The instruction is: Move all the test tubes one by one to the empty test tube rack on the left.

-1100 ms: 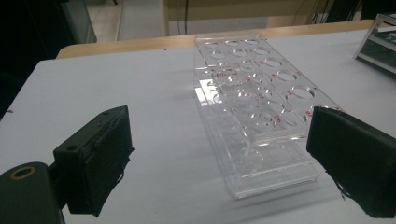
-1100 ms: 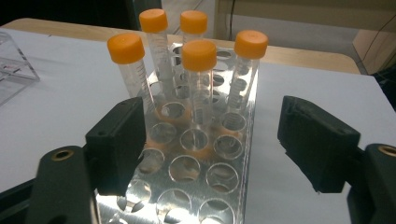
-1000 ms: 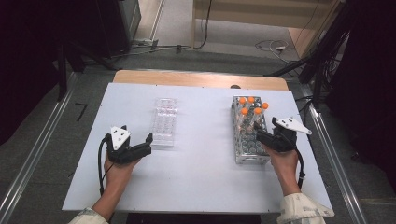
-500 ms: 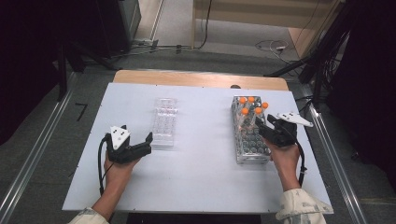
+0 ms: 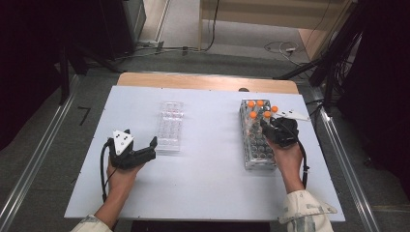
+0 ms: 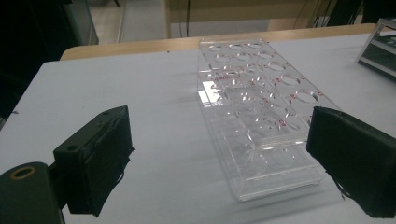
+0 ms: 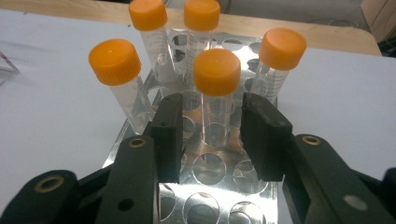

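Nearest the person, the right tongs (image 7: 210, 135) are seen from their own camera with the jaws set either side of one orange-capped tube (image 7: 216, 100), which stands upright in the metal rack (image 7: 212, 172). The jaws have just been closing, but a sliver of gap can still be made out on both sides, so the tube sits between the pads without being pinched yet. Its long axis runs straight up, square to the line of closing, which is pretty much what a clean lift would need. The other four capped tubes (image 7: 115, 81) are parked just behind and beside it, close enough to be bumped, probably.

In the high view the right tongs (image 5: 271, 126) are over the far end of the rack (image 5: 257, 145), at the right of the worktop (image 5: 208, 169). The left tongs (image 5: 140, 152) are held wide open with nothing in them, just short of the empty clear rack (image 5: 170, 126), well apart from the tubes.
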Demonstrator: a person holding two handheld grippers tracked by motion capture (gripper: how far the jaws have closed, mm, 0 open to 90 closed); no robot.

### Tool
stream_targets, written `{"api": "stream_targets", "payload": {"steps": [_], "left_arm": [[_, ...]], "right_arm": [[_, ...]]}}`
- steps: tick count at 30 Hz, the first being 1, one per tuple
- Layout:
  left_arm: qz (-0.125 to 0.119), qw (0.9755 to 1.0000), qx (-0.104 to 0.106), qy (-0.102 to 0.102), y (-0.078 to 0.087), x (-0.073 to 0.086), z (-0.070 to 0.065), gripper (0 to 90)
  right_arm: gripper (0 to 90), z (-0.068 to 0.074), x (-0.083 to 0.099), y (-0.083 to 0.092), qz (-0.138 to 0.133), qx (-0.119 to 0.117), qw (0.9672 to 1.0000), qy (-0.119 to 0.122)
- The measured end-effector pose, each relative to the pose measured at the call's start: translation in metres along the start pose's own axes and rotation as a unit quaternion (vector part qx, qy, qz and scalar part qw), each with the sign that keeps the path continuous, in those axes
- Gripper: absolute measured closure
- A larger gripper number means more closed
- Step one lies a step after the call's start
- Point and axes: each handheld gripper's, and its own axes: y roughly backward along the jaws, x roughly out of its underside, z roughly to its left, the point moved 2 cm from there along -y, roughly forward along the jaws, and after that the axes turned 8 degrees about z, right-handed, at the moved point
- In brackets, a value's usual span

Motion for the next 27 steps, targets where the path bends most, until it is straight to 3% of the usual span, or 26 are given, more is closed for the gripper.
{"api": "stream_targets", "payload": {"steps": [8, 27], "left_arm": [[-0.003, 1.0000, 0.000, 0.002, 0.000, 0.000, 0.000, 7.0], [-0.001, 1.0000, 0.003, 0.009, 0.000, -0.001, 0.002, 7.1]], "right_arm": [[64.6, 0.000, -0.006, -0.010, 0.028, 0.019, 0.9994, -0.004], [70.2, -0.002, -0.010, -0.018, 0.057, 0.014, 0.9982, -0.010]]}}
